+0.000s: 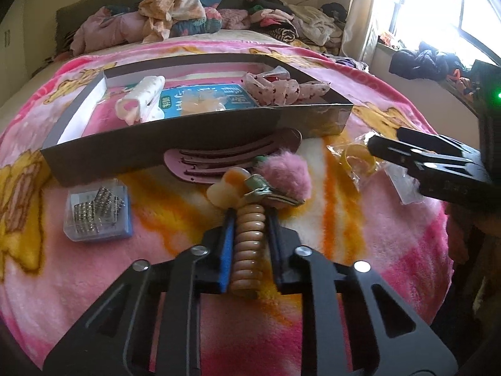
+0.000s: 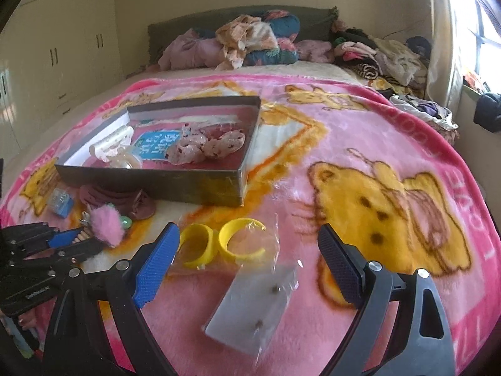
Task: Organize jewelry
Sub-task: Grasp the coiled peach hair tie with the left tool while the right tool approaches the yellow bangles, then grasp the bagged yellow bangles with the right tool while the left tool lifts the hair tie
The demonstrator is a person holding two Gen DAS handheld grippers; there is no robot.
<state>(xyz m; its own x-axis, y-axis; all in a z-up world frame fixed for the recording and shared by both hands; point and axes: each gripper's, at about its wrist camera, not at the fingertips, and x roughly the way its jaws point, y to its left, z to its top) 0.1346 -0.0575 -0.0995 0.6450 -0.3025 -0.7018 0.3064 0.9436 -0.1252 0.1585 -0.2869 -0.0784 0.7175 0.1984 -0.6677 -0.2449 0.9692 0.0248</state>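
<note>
My left gripper [image 1: 250, 219] is shut on a beige spiral hair tie [image 1: 249, 244] that carries a fluffy pink pom-pom [image 1: 286, 174]; it also shows in the right wrist view [image 2: 108, 227]. It sits just in front of the grey box [image 1: 162, 144], which holds a white claw clip [image 1: 141, 101] and a dotted scrunchie [image 1: 281, 89]. My right gripper [image 2: 247, 250] is open above a clear bag with two yellow bangles [image 2: 241, 241] and a white earring card [image 2: 250, 307].
A pink hair comb [image 1: 225, 159] lies against the box front. A small clear box of rhinestone clips [image 1: 98, 211] sits at the left. The pink bear blanket [image 2: 391, 203] covers the bed. Piled clothes [image 2: 250, 40] lie at the headboard.
</note>
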